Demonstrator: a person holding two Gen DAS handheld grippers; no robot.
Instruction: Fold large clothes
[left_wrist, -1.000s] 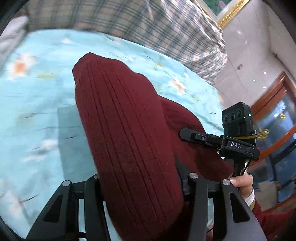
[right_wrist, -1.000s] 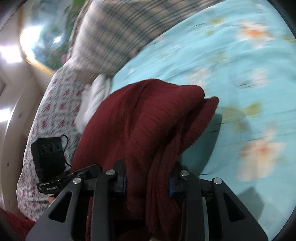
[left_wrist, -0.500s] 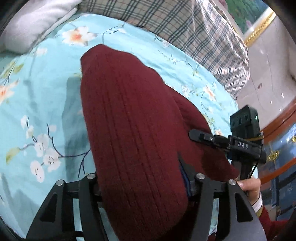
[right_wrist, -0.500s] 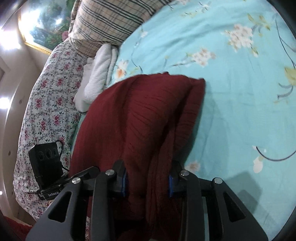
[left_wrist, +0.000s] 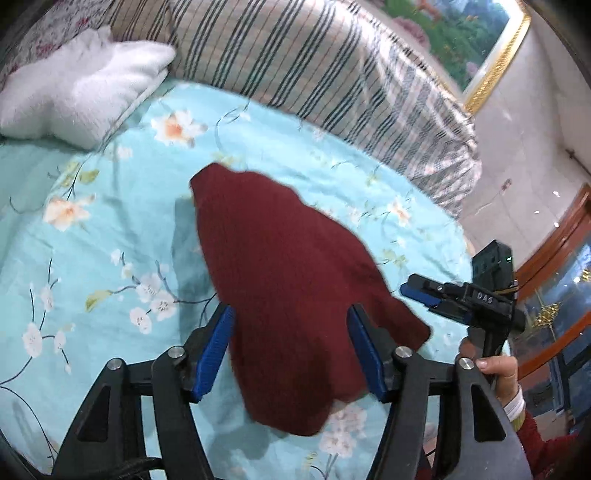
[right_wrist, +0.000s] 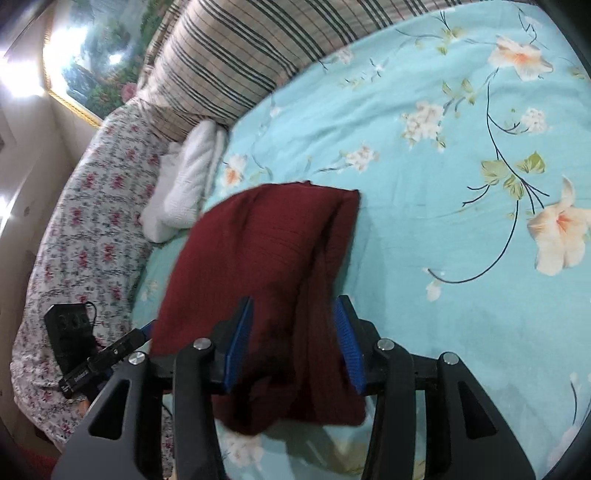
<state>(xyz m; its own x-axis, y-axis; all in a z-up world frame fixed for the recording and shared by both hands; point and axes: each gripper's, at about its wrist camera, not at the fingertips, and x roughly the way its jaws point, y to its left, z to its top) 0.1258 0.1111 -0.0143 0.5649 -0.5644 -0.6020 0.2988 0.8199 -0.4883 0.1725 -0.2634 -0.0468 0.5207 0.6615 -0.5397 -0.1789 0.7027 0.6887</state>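
Note:
A dark red ribbed knit garment (left_wrist: 288, 266), folded into a thick bundle, lies on the light blue floral bed sheet (left_wrist: 110, 229). My left gripper (left_wrist: 291, 332) is open, its blue pads apart on either side of the bundle's near end. In the right wrist view the same garment (right_wrist: 266, 266) lies between the blue pads of my open right gripper (right_wrist: 293, 332). The right gripper also shows in the left wrist view (left_wrist: 461, 295), at the garment's right. The left gripper shows at the lower left of the right wrist view (right_wrist: 110, 350).
A plaid pillow (left_wrist: 314, 62) lies along the head of the bed, with a folded white towel (left_wrist: 81, 99) beside it. A floral quilt (right_wrist: 85, 229) lies left of the towel. The bed's edge, a tiled wall and wooden furniture (left_wrist: 554, 251) are at the right.
Both grippers were shut on the red garment and held it up. Now both have opened, and the bundle has dropped onto the sheet between the pads.

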